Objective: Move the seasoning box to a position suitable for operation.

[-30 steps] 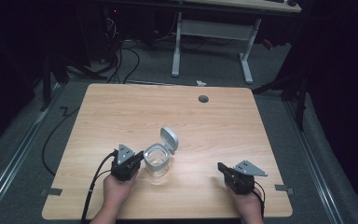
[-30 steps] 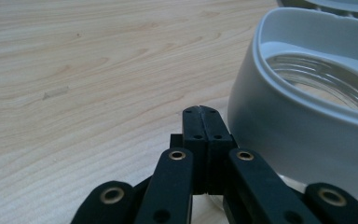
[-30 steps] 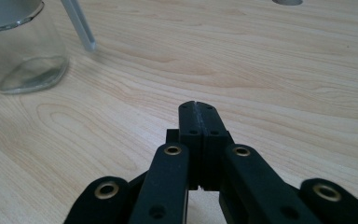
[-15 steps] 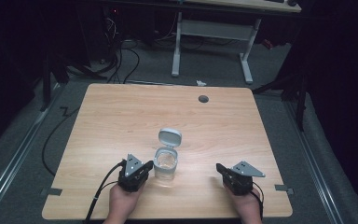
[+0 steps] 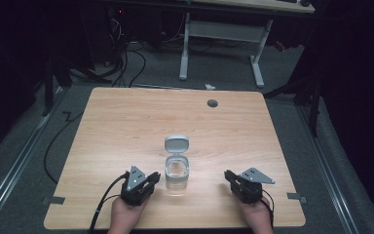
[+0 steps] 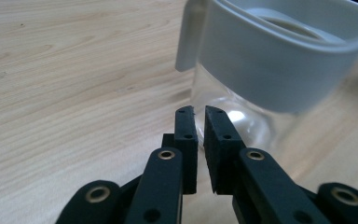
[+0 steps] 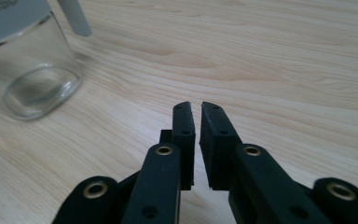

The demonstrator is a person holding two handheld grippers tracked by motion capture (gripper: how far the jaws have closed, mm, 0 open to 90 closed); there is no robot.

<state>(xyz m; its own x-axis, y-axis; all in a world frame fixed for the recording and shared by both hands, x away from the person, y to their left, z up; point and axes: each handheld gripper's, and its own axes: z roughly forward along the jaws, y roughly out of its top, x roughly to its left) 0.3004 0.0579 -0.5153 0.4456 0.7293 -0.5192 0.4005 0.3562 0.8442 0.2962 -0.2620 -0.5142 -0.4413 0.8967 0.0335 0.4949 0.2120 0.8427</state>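
With the jar [image 5: 177,171] stood mid-bench [image 5: 126,122], lid [image 5: 177,145] flipped up, just beside the left tongs [image 6: 199,112], which like the right tongs [image 7: 195,106] are pressed nearly together on nothing, it could be tipped by a careless nudge.

A dim lab or recording room is being shown: a light wooden table [image 5: 126,122] is standing on grey carpet, black cables [image 5: 126,58] are trailing across the floor, and a white-legged metal desk frame [image 5: 221,36] is standing behind.
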